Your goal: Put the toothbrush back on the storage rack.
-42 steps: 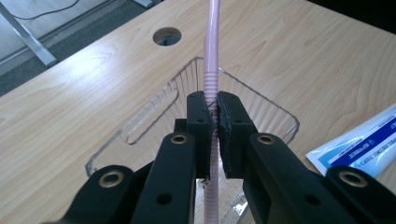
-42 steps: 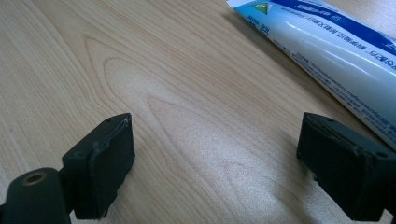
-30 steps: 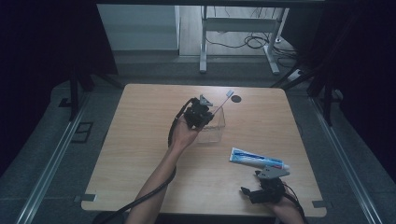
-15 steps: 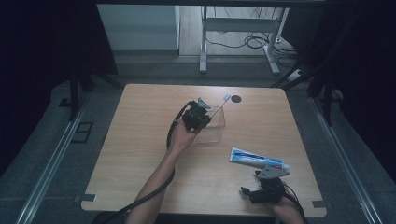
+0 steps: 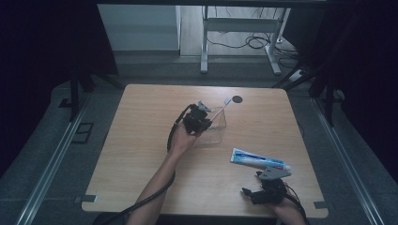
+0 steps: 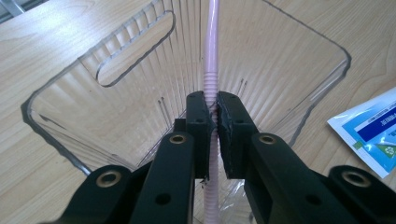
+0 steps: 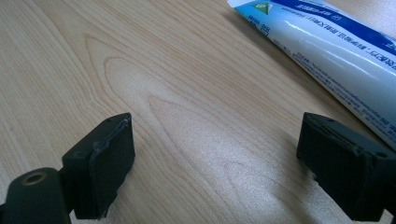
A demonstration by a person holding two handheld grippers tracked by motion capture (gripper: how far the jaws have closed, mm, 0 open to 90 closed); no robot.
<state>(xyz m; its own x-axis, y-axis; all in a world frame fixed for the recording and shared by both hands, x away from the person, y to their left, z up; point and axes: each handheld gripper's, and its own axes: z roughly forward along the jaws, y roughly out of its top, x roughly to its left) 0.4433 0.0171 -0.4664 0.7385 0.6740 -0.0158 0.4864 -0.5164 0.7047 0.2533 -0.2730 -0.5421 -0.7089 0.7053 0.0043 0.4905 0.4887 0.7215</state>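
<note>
My left gripper (image 5: pixel 197 119) is shut on a pink toothbrush (image 5: pixel 224 106), whose head sticks up and to the right above a clear plastic container (image 5: pixel 213 133) at the table's middle. In the left gripper view the jaws (image 6: pixel 212 105) pinch the ribbed pink handle (image 6: pixel 212 46), with the ridged clear container (image 6: pixel 116 107) right behind it. A white and blue toothpaste tube (image 5: pixel 258 160) lies at the front right. Near the front edge, just below the tube, my right gripper (image 5: pixel 251 193) rests open; its jaws (image 7: pixel 224 158) stand wide over bare wood beside the tube (image 7: pixel 336 51).
A small black round spot (image 5: pixel 237 99) sits on the wooden table (image 5: pixel 141 154) behind the container. The toothpaste tube's end (image 6: pixel 369 135) lies to the right of the container. Dark floor, rails and a metal frame surround the table.
The left gripper and the toothbrush have sunk slightly towards the container. The right gripper has stayed in place.
</note>
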